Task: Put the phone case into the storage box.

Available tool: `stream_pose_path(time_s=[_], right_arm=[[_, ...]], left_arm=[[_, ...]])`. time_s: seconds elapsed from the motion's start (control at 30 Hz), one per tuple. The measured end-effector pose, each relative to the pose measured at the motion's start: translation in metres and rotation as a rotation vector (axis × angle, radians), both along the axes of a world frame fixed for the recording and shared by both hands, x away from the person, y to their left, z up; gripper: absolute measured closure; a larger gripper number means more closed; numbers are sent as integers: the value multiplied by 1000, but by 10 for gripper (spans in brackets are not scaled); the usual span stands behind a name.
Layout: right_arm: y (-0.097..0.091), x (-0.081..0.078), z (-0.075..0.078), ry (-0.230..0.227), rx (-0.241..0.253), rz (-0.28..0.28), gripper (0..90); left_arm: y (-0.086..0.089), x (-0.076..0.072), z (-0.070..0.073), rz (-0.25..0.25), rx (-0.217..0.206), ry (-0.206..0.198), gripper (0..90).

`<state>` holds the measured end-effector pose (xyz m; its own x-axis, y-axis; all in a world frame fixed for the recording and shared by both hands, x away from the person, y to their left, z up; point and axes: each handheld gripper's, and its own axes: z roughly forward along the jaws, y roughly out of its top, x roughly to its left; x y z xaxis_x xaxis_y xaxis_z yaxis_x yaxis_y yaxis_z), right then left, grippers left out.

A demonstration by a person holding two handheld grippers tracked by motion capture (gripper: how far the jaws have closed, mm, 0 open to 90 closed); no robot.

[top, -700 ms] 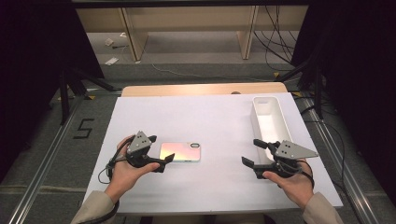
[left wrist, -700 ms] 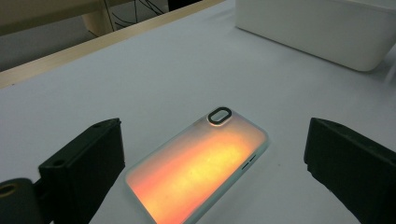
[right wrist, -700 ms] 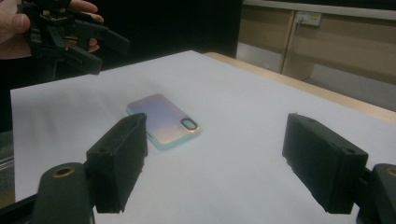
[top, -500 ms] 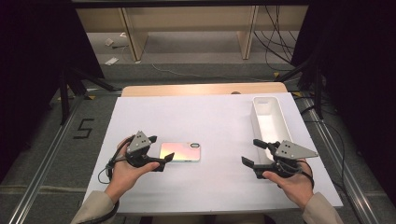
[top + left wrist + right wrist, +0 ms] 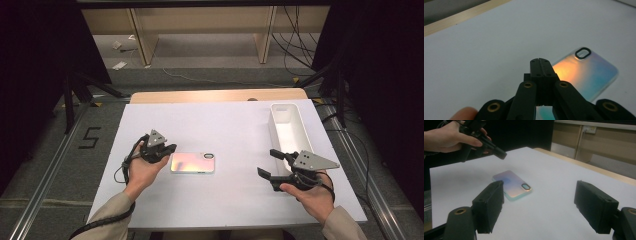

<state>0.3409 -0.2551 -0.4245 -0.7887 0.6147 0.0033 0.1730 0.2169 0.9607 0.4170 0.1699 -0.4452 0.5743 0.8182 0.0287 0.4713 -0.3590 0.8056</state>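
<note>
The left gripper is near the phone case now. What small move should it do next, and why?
Probably open the left gripper first. Its fingers are pressed shut with nothing between them, poised just over the near end of the iridescent phone case, which lies flat and untouched on the white table. Shut fingers cannot take its edge.

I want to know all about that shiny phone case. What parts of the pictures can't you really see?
- Phone case: in the left gripper view its near end is hidden behind the shut left gripper.
- Phone case underside: it lies flat on the white table, so no view shows it.
- White tray: in the high view its near end is covered by the right gripper.
- Right gripper view: the open fingers are blurred, so surface detail is lost.
</note>
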Motion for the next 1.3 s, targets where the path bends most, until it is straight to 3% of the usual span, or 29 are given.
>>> stream_pose_path(time_s=[0.03, 0.23, 0.4, 0.57, 0.87, 1.3], right_arm=[[0, 0, 0, 3, -1, -1, 248], [-1, 0, 0, 3, -2, -4, 251], [-1, 0, -1, 6, -2, -4, 251], [-1, 0, -1, 2, -11, -12, 254], [-3, -1, -2, 7, -8, -17, 254], [-3, -2, -1, 5, -4, -23, 254]], left_arm=[[-1, 11, -3, 22, 5, 15, 898], [-7, 34, -16, 38, 57, 62, 899], [-12, 42, -21, 28, 77, 81, 899], [-17, 53, -34, 26, 95, 128, 899], [-20, 56, -41, 10, 115, 176, 899], [-17, 49, -37, -13, 136, 232, 899]])
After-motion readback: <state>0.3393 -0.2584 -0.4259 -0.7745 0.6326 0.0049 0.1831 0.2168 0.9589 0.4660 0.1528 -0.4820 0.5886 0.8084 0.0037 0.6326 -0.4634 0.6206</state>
